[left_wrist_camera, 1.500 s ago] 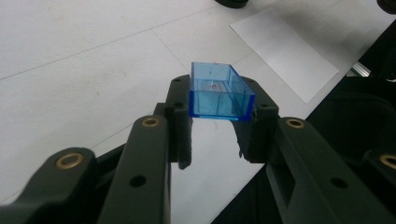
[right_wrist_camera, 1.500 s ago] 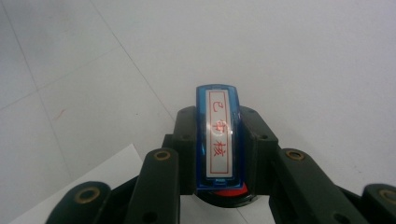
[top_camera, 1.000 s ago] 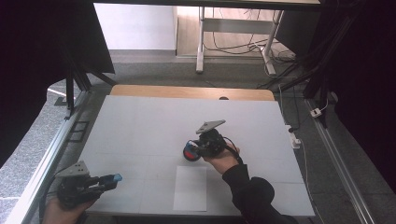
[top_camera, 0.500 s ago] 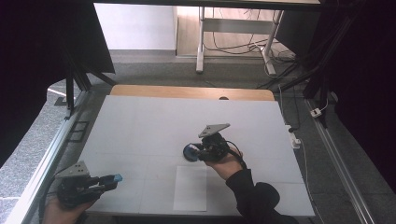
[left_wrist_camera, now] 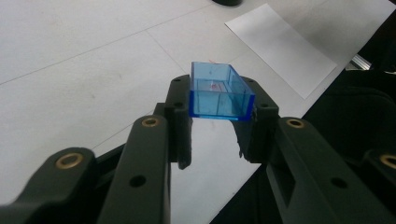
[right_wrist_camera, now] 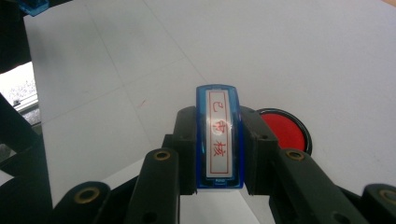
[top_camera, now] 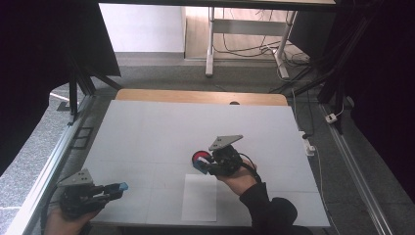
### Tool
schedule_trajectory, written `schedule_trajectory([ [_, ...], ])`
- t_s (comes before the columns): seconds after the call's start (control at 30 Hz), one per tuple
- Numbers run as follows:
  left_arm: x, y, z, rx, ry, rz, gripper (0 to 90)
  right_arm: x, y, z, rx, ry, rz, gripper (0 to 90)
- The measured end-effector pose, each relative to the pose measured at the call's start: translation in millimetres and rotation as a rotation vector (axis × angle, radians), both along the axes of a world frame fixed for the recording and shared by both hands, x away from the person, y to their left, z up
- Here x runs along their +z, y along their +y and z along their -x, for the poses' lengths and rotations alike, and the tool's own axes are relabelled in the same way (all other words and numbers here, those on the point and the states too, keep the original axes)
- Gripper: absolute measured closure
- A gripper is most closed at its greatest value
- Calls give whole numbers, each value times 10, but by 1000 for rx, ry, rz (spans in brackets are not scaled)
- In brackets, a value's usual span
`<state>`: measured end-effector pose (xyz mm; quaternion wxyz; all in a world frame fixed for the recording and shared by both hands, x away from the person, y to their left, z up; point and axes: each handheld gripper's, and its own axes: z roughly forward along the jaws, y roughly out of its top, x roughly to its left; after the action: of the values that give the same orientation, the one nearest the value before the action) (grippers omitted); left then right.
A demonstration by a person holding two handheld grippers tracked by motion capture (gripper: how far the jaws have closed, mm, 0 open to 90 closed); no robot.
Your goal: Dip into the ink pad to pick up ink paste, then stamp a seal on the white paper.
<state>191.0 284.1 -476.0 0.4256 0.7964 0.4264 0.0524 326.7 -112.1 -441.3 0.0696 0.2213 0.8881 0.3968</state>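
Right claw (top_camera: pixel 201 165) clamped on stamp (right_wrist_camera: pixel 219 135) just over red ink pad (right_wrist_camera: pixel 284 129); left claw (top_camera: pixel 116 188) gripped blue cap (left_wrist_camera: pixel 219 92). Could've smudged paper (top_camera: pixel 199 198) if pressed crooked.

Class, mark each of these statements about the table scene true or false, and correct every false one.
1. The right gripper is shut on a blue stamp bearing red characters. True.
2. The left gripper is open and holds nothing. False: it is shut on a clear blue cap.
3. A round red ink pad lies on the table beside the right gripper. True.
4. The white sheet of paper lies at the far edge of the table. False: it lies near the person's edge.
5. The ink pad sits on the sheet of paper. False: it sits on the bare table beyond the sheet.
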Motion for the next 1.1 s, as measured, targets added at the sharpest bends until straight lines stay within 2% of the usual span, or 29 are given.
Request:
schedule_trajectory([
  [0.23, 0, 0, -1, 0, 0, 0, 681, 5, -1, 69, 16, -3, 12, 709],
  [0.5, -1, 7, 1, 2, -2, 4, 681, 7, -21, 121, 20, 5, 0, 710],
  [1.1, -1, 8, 3, 4, -1, 6, 681, -78, -33, 270, 31, 21, 14, 710],
])
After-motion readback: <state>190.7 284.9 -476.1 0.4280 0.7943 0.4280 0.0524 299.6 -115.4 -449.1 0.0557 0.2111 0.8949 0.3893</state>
